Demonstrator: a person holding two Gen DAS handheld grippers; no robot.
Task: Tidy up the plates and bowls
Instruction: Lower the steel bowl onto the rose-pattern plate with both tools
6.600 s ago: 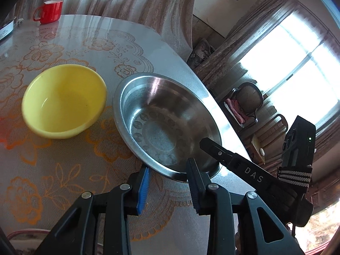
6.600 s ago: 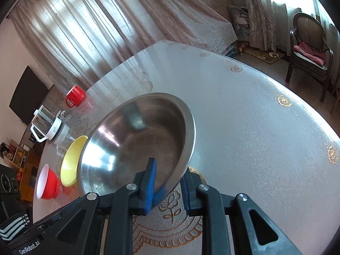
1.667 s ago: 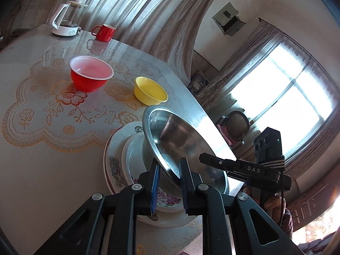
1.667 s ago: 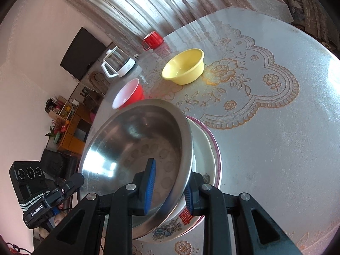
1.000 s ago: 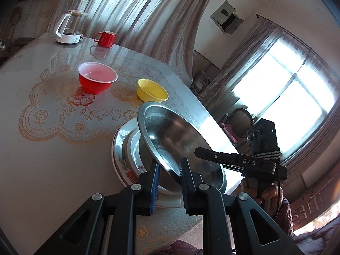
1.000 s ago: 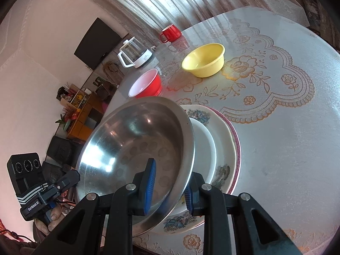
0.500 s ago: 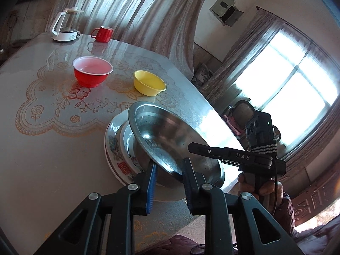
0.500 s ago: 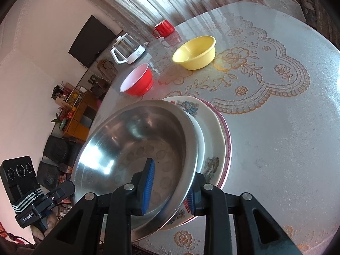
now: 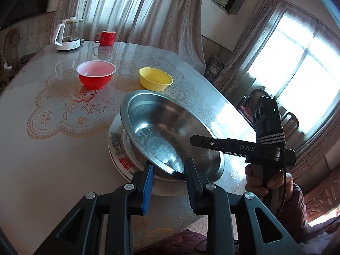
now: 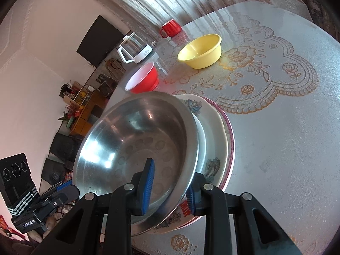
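Left wrist view has the left gripper (image 9: 167, 182) angled down over the desk (image 9: 53, 148), its jaws opening, with the near rim of the steel bowl (image 9: 161, 131) between them and neither pad clearly pressing it. At 3 o'clock a hand (image 9: 261, 180) grips the handle of the right gripper (image 9: 197, 139), which reaches in across the bowl's far rim.

Right wrist view shows the right gripper (image 10: 170, 180) also pitched downward, astride the steel bowl's (image 10: 136, 144) rim: one pad inside the basin, the other outside beneath the rim; whether they pinch the metal or have let go, I cannot tell.

Steel bowl sits nested, slightly tilted, in a white dish on the floral plates (image 10: 214, 140) stacked at the desk's near edge. It holds nothing. At 11 o'clock stands the red bowl (image 9: 96, 77), at 12 the yellow bowl (image 9: 155, 81), both empty and well apart from the stack. Farther back are a red mug (image 9: 106, 37) and a glass kettle (image 9: 68, 37).
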